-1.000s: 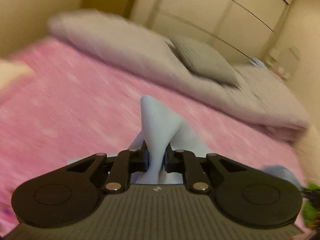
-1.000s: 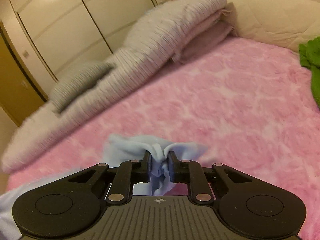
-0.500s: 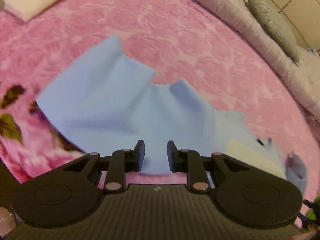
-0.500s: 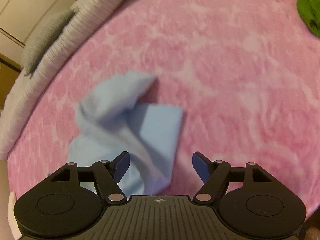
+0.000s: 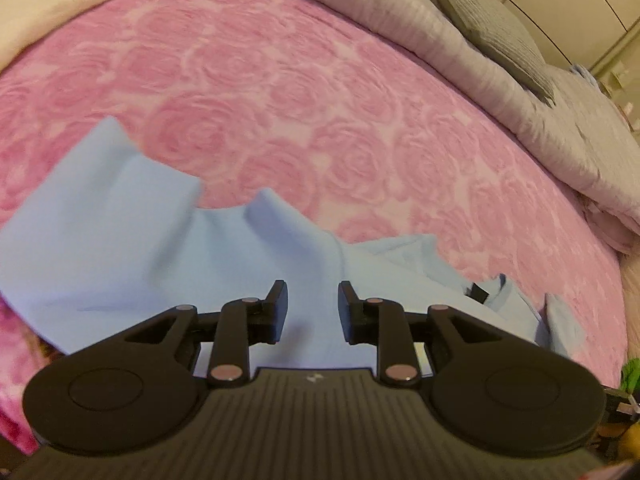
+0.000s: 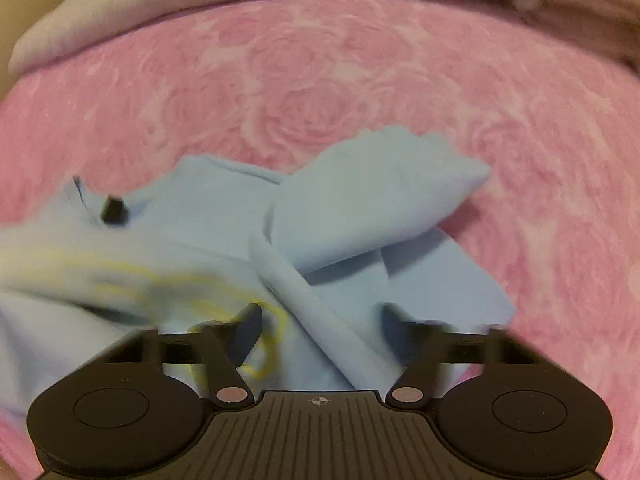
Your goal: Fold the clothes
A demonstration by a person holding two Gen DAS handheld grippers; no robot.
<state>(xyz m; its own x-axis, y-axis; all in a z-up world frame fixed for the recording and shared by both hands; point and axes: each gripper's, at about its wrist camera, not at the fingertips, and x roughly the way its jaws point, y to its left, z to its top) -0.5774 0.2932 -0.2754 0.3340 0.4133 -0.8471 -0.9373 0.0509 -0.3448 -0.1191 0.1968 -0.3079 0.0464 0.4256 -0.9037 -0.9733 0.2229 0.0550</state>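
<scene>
A light blue shirt (image 5: 132, 240) lies loosely spread on the pink rose-patterned bedspread (image 5: 304, 92), rumpled with raised ridges. My left gripper (image 5: 312, 304) hovers just over its near part, open, with nothing between the fingers. In the right wrist view the same shirt (image 6: 360, 208) shows a sleeve folded across its body and a yellow print (image 6: 256, 340) near the bottom. My right gripper (image 6: 320, 320) hangs open and wide above it, holding nothing. A small dark tag (image 6: 114, 210) marks the collar.
A grey rolled duvet (image 5: 460, 52) with a grey pillow (image 5: 492, 20) runs along the far side of the bed. A folded cream cloth (image 5: 44, 12) lies at the far left. Something green (image 5: 630, 376) peeks in at the right edge.
A second ago both grippers were shut on bunched blue fabric held up. Both have let go and opened; the shirt now lies on the bedspread, and the right gripper has dropped closer over it.
</scene>
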